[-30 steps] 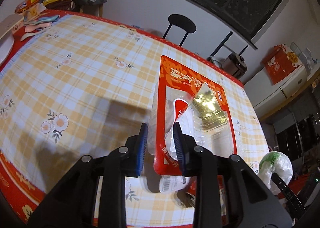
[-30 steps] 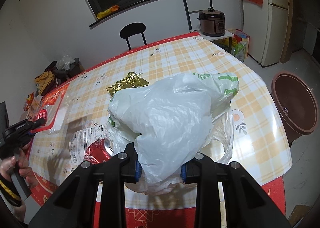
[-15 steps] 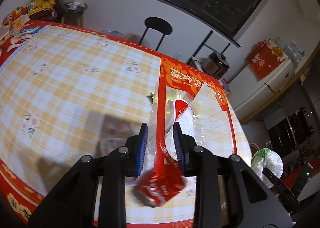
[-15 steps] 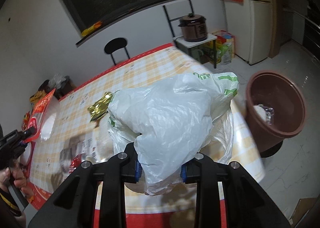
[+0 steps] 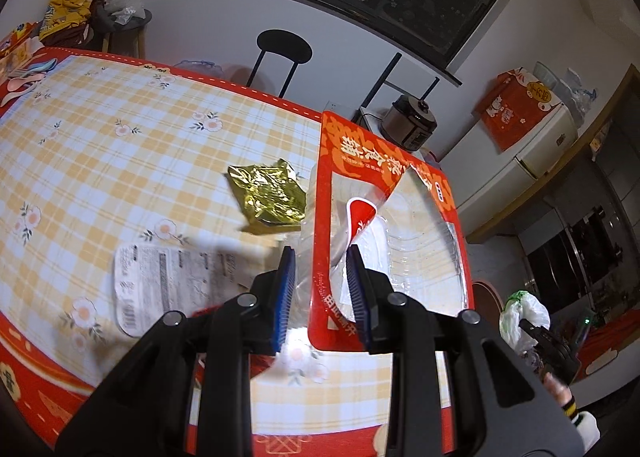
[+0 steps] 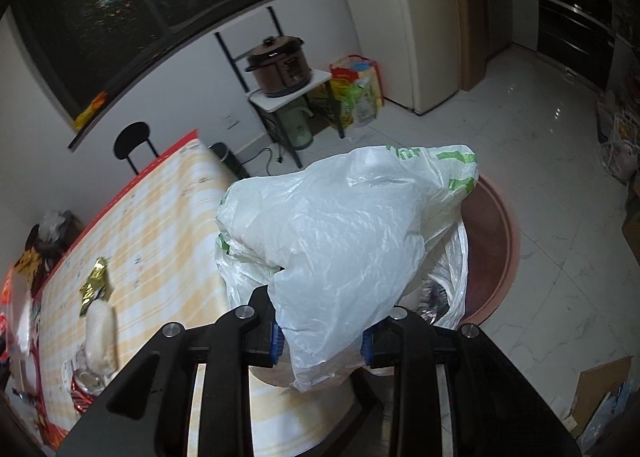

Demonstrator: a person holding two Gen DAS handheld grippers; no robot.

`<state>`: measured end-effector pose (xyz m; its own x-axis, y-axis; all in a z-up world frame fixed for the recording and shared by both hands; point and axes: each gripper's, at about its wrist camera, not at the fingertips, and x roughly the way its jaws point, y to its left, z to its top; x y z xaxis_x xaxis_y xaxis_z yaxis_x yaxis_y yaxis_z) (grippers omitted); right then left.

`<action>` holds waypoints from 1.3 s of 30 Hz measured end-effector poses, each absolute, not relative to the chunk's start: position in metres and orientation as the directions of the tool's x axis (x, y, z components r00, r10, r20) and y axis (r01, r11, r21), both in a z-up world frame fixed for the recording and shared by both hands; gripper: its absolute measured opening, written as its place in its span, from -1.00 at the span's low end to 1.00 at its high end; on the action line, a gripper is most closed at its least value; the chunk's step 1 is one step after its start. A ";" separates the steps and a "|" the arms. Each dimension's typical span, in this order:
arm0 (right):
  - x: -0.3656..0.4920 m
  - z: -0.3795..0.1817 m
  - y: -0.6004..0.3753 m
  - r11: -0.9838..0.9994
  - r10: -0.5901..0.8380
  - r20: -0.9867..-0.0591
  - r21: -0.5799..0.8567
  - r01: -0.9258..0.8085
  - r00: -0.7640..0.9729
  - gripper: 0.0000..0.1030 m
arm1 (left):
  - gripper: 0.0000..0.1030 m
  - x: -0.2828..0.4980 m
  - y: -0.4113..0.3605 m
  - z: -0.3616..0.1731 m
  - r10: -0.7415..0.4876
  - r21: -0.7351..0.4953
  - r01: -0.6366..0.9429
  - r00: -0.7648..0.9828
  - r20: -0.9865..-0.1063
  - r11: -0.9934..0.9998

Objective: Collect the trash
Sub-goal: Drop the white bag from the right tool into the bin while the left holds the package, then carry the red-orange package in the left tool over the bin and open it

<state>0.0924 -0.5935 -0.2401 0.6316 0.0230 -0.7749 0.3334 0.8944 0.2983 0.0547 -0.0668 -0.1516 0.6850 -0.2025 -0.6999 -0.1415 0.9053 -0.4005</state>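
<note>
The left gripper [image 5: 320,293] had its blue-padded jaws pinched on the lower edge of a red-bordered, clear plastic snack package [image 5: 384,225], torn open and held upright above the table. The right gripper [image 6: 320,337] was clamped on a crumpled white plastic bag with green print [image 6: 344,241].

A second before, the package had hung over bare tablecloth; now it stood nearer the table's right end, with a crumpled gold foil wrapper [image 5: 268,197] just left of it and a white printed label sheet [image 5: 168,281] lying below that. The bag, earlier over the tabletop, had swung out past the table's edge and now hung over the floor, in front of a round brown plastic bin [image 6: 492,253].

The yellow-checked, red-bordered tablecloth [image 5: 100,161] lay mostly bare toward its left and far side. Beyond the bin, pale tiled floor [image 6: 540,145] stretched open toward a white fridge [image 6: 424,17]. A black stool [image 5: 284,49] stood at the table's far edge.
</note>
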 end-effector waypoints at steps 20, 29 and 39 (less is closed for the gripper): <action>0.109 -0.248 -0.673 0.861 0.037 -0.754 0.357 0.362 0.656 0.76 | -0.43 0.058 -0.149 -0.146 -0.229 -0.373 -0.079 0.669 -0.707 0.924; 0.065 -0.202 -0.678 0.882 -0.029 -0.687 0.324 0.342 0.726 0.90 | -0.43 0.092 -0.221 -0.153 -0.342 -0.384 0.068 0.614 -0.712 0.921; 0.011 -0.186 -0.687 0.869 -0.070 -0.686 0.315 0.382 0.724 0.90 | -0.43 0.130 -0.342 -0.181 -0.453 -0.386 0.238 0.504 -0.735 0.891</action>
